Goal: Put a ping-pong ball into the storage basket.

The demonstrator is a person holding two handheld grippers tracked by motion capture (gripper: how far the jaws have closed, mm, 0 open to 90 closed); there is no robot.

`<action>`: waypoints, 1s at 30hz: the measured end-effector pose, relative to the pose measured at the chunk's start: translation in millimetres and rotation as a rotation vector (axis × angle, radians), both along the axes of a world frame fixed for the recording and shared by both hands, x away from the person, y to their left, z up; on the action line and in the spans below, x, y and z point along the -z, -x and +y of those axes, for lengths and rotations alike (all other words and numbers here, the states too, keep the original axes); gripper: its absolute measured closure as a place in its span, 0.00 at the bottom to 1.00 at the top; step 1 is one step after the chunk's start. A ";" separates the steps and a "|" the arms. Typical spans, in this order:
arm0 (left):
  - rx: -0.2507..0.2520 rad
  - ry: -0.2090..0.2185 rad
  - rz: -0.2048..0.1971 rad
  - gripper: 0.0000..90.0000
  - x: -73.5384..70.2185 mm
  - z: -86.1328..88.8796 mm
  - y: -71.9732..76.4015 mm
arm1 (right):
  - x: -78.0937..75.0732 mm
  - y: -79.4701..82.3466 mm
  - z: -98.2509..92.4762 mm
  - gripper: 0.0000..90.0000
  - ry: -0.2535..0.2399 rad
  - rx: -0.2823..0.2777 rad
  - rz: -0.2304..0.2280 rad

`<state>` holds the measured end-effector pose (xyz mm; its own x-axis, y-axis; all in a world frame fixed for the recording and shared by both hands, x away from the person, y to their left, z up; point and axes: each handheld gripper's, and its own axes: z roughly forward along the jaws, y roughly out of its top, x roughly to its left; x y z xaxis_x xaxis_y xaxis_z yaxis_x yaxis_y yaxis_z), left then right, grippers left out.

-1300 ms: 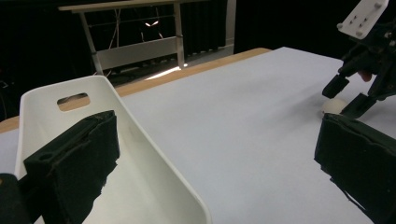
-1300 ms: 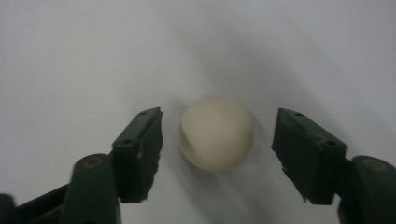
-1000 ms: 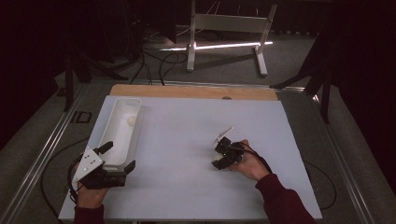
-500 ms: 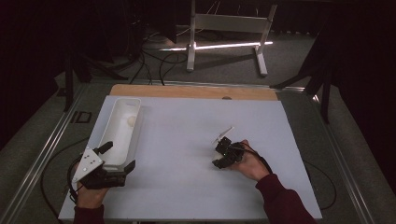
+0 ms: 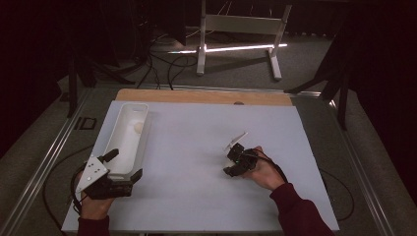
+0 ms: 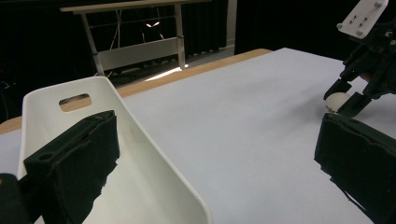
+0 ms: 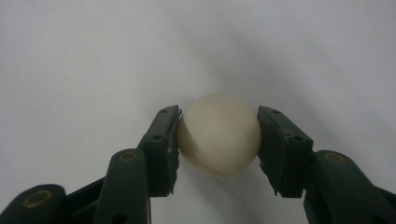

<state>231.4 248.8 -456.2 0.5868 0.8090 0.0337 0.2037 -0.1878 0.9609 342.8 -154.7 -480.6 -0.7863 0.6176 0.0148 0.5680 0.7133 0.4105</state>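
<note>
Your tray (image 5: 129,140) lies at the table's (image 5: 196,147) left side with a ball (image 5: 139,127) in it; another ball (image 7: 218,134) sits on the table, well right of it.

Dim room (floor glare behind)

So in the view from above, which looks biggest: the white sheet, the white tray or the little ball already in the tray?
1. The white sheet, by far.
2. The white tray, long and narrow at the sheet's left edge.
3. The pale ball in the tray, tiny.
</note>
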 end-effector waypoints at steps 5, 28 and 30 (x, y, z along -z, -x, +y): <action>-0.001 -0.001 0.000 0.01 0.1 -0.3 -0.1 | -2.0 0.7 0.4 0.56 -0.005 -0.003 -0.009; 0.002 -0.003 0.003 0.01 0.4 -1.1 -0.3 | -20.3 0.9 3.8 0.56 -0.017 -0.011 -0.050; 0.003 -0.004 0.003 0.01 0.4 -1.0 -0.3 | -21.6 1.2 5.0 0.56 -0.018 -0.007 -0.049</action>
